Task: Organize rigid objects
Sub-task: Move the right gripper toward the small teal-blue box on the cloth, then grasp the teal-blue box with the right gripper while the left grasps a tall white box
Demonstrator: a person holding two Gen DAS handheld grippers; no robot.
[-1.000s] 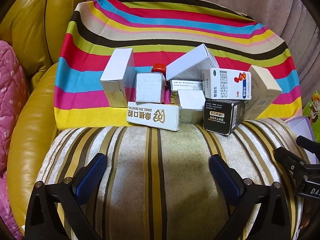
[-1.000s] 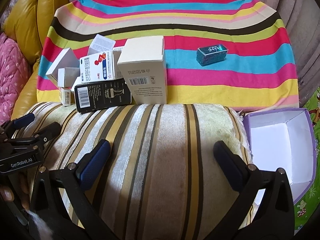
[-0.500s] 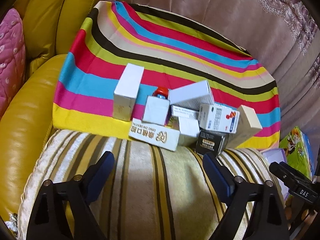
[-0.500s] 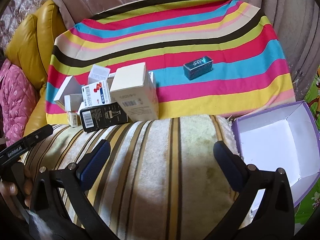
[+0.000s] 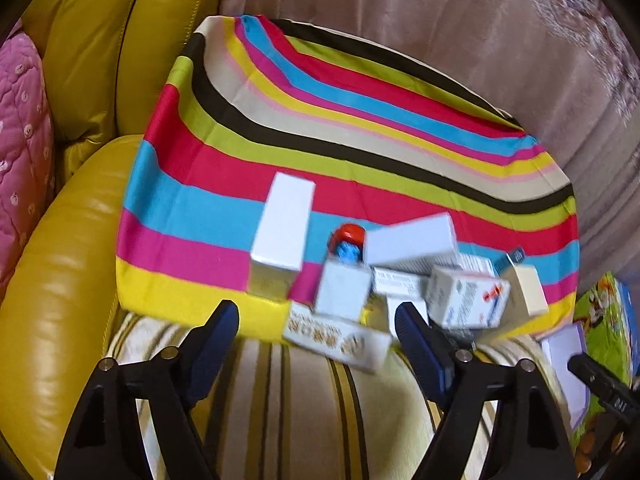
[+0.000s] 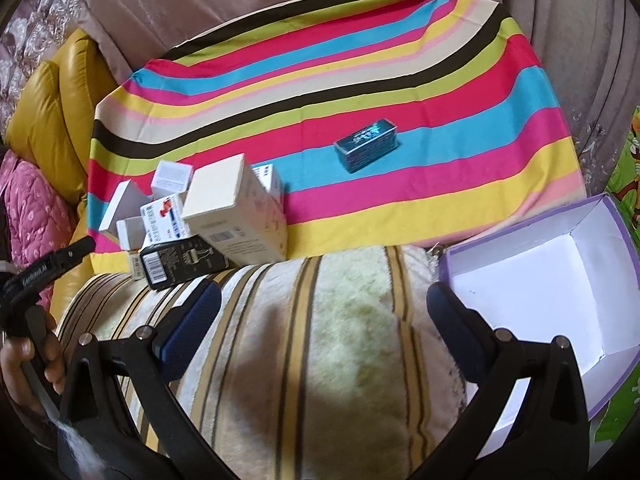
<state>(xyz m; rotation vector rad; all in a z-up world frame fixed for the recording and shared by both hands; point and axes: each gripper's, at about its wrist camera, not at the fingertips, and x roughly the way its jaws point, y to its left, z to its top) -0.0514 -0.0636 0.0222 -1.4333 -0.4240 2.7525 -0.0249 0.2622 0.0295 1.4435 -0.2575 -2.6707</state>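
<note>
Striped cloth (image 6: 400, 92) in bright bands is lying over the seat, and a heap of small cardboard boxes (image 6: 236, 216) is sitting at its near edge, at about nine o'clock in the right wrist view and at three o'clock in the left wrist view. A lone dark teal box (image 6: 366, 149) is resting well apart from the heap, near twelve o'clock in the right view. An open purple-edged box (image 6: 560, 280) is standing at three o'clock beside the brown-striped cushion (image 6: 328, 340). The left gripper (image 5: 318, 330) is hanging over the cushion, its jaws apart but just having been closing, nothing between them. The right gripper (image 6: 324, 312) is hovering likewise, jaws wide and empty.
</note>
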